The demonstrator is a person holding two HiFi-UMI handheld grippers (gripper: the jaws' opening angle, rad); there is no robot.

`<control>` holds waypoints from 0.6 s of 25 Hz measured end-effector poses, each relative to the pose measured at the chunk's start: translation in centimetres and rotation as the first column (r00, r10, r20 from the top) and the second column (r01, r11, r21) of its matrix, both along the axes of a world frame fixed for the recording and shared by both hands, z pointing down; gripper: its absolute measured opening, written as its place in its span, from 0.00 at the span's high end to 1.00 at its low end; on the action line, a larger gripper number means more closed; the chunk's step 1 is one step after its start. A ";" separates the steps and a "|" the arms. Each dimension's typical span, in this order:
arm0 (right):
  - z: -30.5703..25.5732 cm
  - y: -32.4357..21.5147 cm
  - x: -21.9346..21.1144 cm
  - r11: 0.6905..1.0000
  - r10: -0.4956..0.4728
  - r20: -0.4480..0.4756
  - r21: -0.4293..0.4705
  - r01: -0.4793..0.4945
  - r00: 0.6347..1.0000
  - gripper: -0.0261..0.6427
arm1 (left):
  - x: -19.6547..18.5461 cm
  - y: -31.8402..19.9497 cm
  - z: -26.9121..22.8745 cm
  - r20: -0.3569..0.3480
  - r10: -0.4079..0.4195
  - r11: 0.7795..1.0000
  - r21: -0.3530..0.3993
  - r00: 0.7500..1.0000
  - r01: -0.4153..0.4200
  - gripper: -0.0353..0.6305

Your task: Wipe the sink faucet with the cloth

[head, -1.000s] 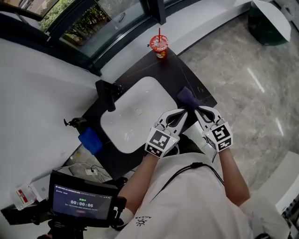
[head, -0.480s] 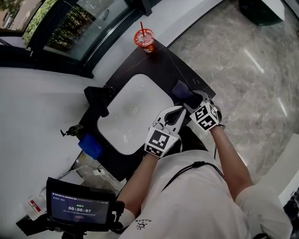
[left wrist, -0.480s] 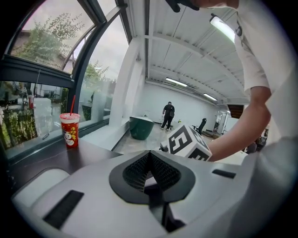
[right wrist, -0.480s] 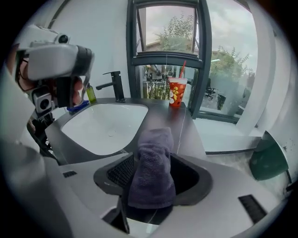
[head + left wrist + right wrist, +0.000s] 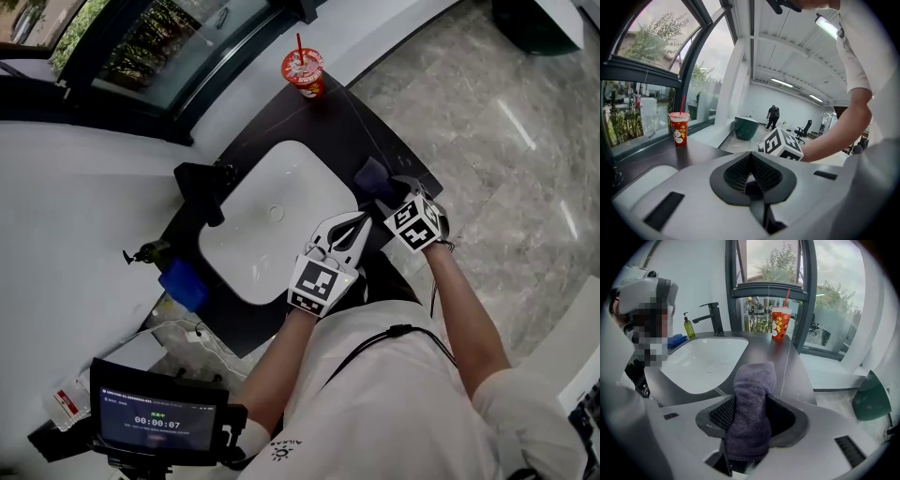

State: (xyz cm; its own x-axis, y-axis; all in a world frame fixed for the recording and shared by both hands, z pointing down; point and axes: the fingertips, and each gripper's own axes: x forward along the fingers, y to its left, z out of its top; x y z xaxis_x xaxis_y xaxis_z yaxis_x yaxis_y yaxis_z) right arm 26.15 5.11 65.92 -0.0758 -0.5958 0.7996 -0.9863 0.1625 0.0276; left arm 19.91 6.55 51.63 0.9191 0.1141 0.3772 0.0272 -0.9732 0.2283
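Purple cloth lies on the counter inside the right gripper, whose jaws have just been opening wide; the left gripper is closed, empty. Any grasp should bite its middle squarely.

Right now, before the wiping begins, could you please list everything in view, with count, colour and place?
counter: one, dark, below the window
sink: one, white, set in the counter
faucet: one, black, at the sink's edge opposite the person
cloth: one, purple, on the counter beside the sink
cup: one, red with straw, at the counter's window end
soap bottle: one, yellow-green, beside the faucet
blue item: one, blue, on the counter near the soap bottle
screen: one, black, lower left of the head view
bin: one, dark green, on the floor
left hand-held gripper: one, white, jaws together, empty, at the sink's near edge
right hand-held gripper: one, white, jaws just opened, apart around the cloth
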 end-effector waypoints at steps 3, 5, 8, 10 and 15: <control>0.3 -0.2 0.1 1.000 0.009 0.012 -0.010 -0.009 1.000 0.77 | -0.5 -0.5 0.1 0.000 -0.016 1.000 0.002 1.000 0.016 0.96; 0.4 -0.3 0.1 1.000 0.013 0.025 -0.018 -0.013 1.000 0.78 | -1.0 -0.9 0.1 0.000 -0.032 0.999 0.002 0.999 0.032 0.96; -0.2 -0.4 -0.2 1.000 0.008 0.046 -0.008 -0.008 0.999 0.79 | -1.8 -1.7 0.0 -0.008 -0.063 0.998 0.007 0.998 0.063 0.96; -1.2 -0.5 -0.7 1.000 0.010 0.066 0.011 -0.011 0.998 0.79 | -2.5 -2.4 -0.5 -0.018 -0.089 0.996 0.011 0.996 0.090 0.96; -5.3 -2.2 -3.2 0.995 -0.036 0.099 0.101 0.026 0.994 0.79 | -4.8 -4.3 -2.1 -0.062 -0.189 0.981 0.021 0.980 0.190 0.96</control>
State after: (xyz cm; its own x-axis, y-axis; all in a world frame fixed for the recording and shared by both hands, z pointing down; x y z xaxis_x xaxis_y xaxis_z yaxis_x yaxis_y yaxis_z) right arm 22.97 2.96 60.59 -0.1722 -0.6678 0.7242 -0.9795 0.1941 -0.0540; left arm 15.14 2.22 49.50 0.9441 -0.0737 0.3214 -0.1456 -0.9678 0.2055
